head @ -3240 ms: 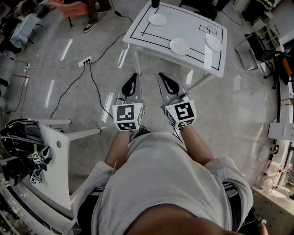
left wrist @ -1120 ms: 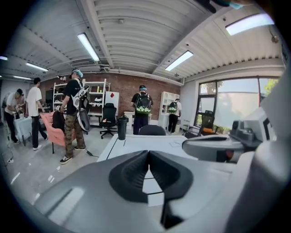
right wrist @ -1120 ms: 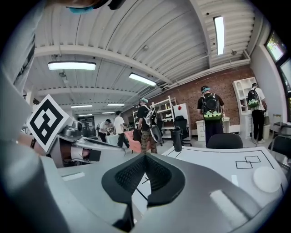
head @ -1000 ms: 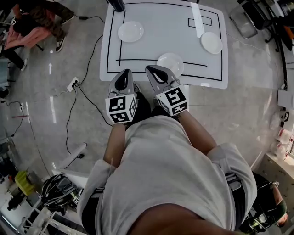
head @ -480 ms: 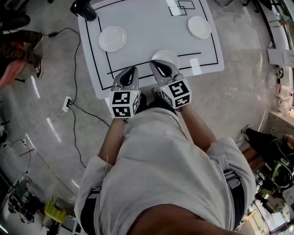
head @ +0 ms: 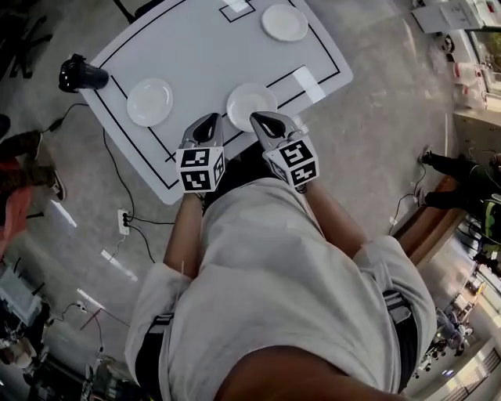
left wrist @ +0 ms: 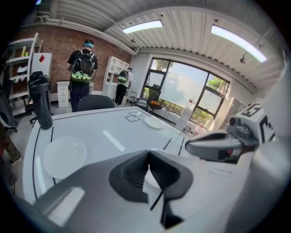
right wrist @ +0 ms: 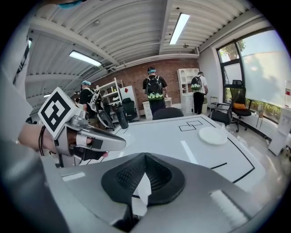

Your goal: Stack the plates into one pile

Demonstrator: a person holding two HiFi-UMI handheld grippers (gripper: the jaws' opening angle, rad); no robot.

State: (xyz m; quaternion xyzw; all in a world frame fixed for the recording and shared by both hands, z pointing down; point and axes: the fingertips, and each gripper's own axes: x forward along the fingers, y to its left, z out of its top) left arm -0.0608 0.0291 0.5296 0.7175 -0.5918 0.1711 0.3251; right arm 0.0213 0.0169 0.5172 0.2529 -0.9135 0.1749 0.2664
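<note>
Three round white plates (head: 149,102) lay apart on white black-lined table (head: 203,55): near plate (head: 251,106) just ahead of my left claw (head: 207,124) and right claw (head: 262,121), both shut, empty. Risk: closed tips would shove it, not grip; thin rim could slip.

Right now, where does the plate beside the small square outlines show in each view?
Head view: the plate lies at the top, right of centre, near the table's far end.
Left gripper view: the plate sits mid-frame, slightly right of centre.
Right gripper view: the plate sits right of centre.
Shared landmark: the square outlines, just left of it in every view.
</note>
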